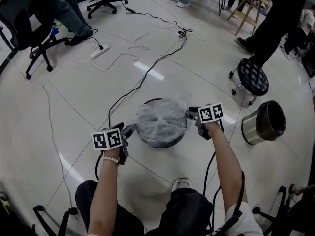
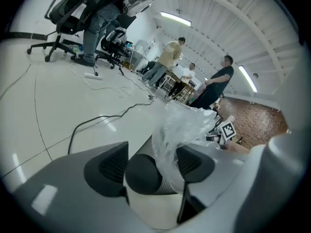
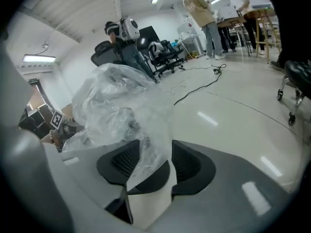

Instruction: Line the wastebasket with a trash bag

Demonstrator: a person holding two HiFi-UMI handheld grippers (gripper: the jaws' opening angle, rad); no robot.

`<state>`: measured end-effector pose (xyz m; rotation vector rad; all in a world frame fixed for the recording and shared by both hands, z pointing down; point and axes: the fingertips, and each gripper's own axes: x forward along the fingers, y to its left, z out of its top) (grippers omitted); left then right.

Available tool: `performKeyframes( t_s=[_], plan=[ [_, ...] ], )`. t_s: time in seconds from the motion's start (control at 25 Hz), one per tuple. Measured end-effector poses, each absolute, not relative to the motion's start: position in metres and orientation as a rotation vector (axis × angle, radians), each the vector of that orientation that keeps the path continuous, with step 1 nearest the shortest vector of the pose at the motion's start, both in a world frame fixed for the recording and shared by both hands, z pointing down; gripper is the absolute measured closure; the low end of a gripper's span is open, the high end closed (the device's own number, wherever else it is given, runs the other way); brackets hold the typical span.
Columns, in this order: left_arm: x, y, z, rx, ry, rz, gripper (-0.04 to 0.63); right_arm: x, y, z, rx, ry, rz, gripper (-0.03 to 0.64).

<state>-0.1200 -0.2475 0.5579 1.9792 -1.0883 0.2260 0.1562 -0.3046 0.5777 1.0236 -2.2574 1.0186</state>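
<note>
- Wastebasket [image 1: 165,144]: trash bag [image 1: 160,119] covers its mouth; lining looks nearly done, only tidying left.
- Left gripper [image 1: 130,129], right gripper [image 1: 191,114]: jaws apart, film loose between them.

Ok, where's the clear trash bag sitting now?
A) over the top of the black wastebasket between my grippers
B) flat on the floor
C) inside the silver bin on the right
A: the clear bag covers the black wastebasket, with the left gripper and right gripper at its two sides; the silver bin lies apart.
</note>
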Motion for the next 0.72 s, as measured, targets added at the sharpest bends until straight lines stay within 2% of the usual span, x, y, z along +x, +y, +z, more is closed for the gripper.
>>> performKeyframes(
  t_s=[0.08,0.12,0.28,0.44,0.52,0.6,0.72],
  plan=[
    [-0.115,-0.25,0.566,1.95,-1.045,0.213,0.232,0.155,-0.318,0.585,0.983,-2.226,1.066,0.4],
    [-0.112,-0.251,0.568,1.946,-1.025,0.211,0.219,0.151,-0.322,0.589,0.958,-2.217,1.11,0.394],
    [-0.102,-0.247,0.57,1.936,-0.934,0.22,0.213,0.138,-0.33,0.621,0.903,-2.079,1.333,0.399],
    [-0.091,-0.23,0.573,1.952,-0.841,0.263,0.199,0.146,-0.312,0.648,0.849,-1.95,1.278,0.402],
    [-0.092,-0.229,0.569,1.961,-0.849,0.256,0.198,0.151,-0.313,0.628,0.859,-2.045,1.269,0.368],
    [-0.094,-0.228,0.562,1.978,-0.848,0.237,0.198,0.161,-0.316,0.593,0.87,-2.17,1.239,0.368],
    [-0.1,-0.226,0.554,1.991,-0.854,0.22,0.196,0.185,-0.316,0.538,0.894,-2.295,1.049,0.339]
  ],
)
